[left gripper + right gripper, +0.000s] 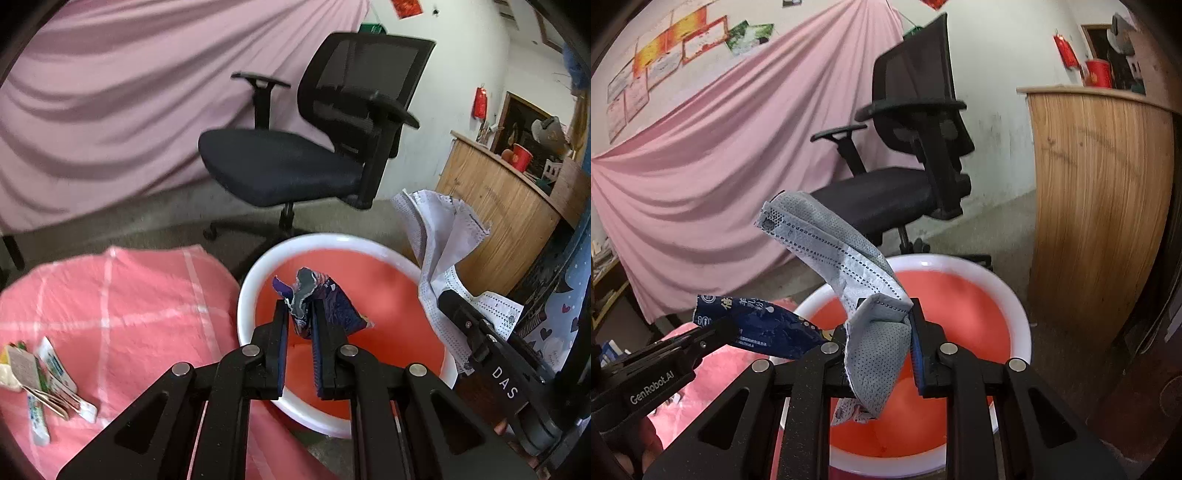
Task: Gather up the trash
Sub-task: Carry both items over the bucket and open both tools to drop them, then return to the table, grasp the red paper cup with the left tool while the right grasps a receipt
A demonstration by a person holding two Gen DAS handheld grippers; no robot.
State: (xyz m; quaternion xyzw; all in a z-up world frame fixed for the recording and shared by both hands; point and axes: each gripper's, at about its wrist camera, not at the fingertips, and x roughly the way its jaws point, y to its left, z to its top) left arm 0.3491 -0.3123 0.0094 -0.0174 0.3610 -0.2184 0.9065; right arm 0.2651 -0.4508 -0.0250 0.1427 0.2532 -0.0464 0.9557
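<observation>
My left gripper [300, 314] is shut on a crumpled dark blue wrapper [334, 306] and holds it over the red bin with a white rim [255, 273]. My right gripper [881, 321] is shut on a grey face mask [849, 266] and holds it over the same bin [1015, 295]. The mask also shows at the right of the left wrist view [443, 236], and the wrapper at the left of the right wrist view [757, 325]. The bin looks empty inside.
A pink checked cloth [110, 302] lies left of the bin, with several small packets [40, 384] on it. A black office chair [303, 147] stands behind the bin. A wooden counter [1100, 192] is at the right. A pink curtain [720, 166] hangs behind.
</observation>
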